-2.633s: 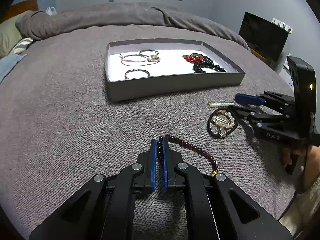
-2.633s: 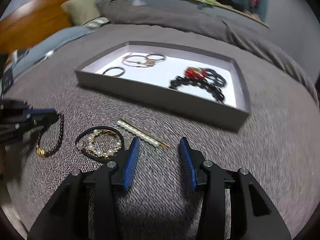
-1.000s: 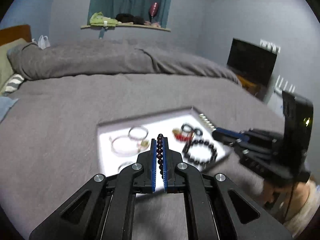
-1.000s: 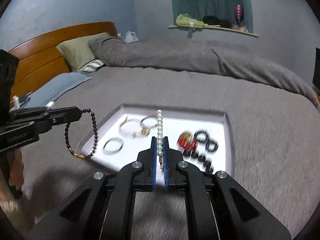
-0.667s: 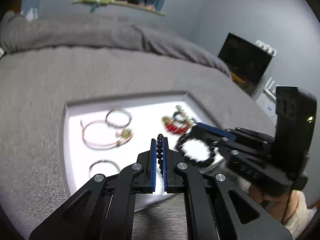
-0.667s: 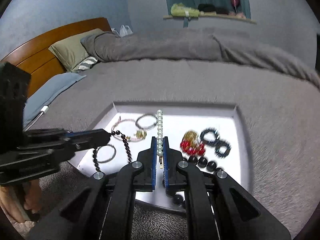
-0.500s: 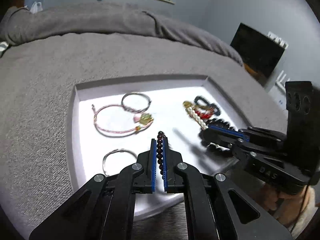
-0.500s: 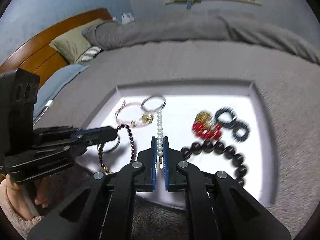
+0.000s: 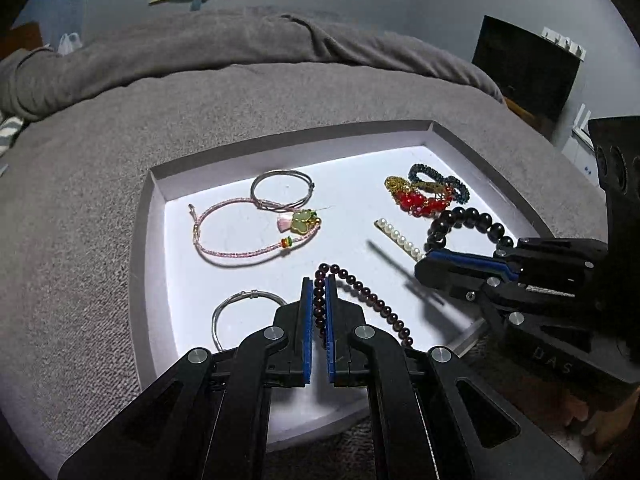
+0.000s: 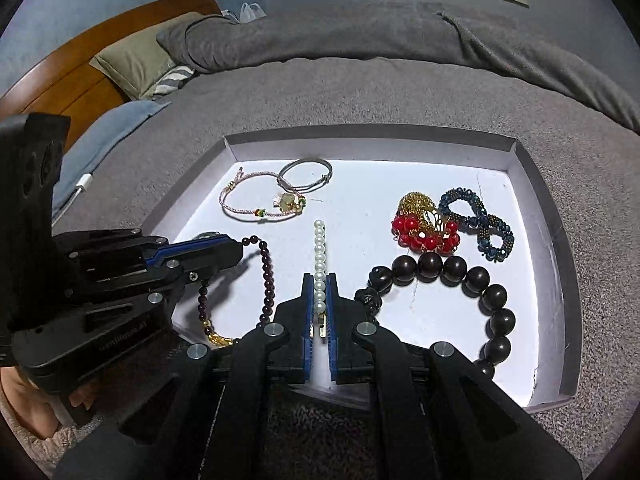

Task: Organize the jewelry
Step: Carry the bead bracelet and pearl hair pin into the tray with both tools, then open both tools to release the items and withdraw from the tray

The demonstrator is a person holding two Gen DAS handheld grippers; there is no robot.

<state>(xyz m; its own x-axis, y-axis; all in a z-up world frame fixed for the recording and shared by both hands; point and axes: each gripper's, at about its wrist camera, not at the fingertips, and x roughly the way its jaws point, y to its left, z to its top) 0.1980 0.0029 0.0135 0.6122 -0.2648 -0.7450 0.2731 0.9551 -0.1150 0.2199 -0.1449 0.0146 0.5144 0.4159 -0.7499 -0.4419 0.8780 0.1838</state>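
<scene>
My left gripper (image 9: 319, 282) is shut on a dark red bead bracelet (image 9: 370, 300), which hangs over the front middle of the grey tray (image 9: 140, 248). It also shows in the right wrist view (image 10: 267, 272). My right gripper (image 10: 319, 280) is shut on a pearl hair clip (image 10: 319, 252), held low over the white tray floor (image 10: 360, 184). The clip also shows in the left wrist view (image 9: 400, 238), with the right gripper (image 9: 424, 260) behind it.
In the tray lie a pink cord bracelet (image 9: 248, 236), a grey cord ring (image 9: 282, 190), a wire ring (image 9: 244, 306), a red and gold bead piece (image 10: 426, 224), a blue beaded band (image 10: 476, 220) and a large dark bead bracelet (image 10: 460, 276). Grey bedcover (image 9: 80, 160) surrounds the tray.
Both grippers picked their pieces up from the bedcover, carried them over the tray and came down lower and closer to its floor.
</scene>
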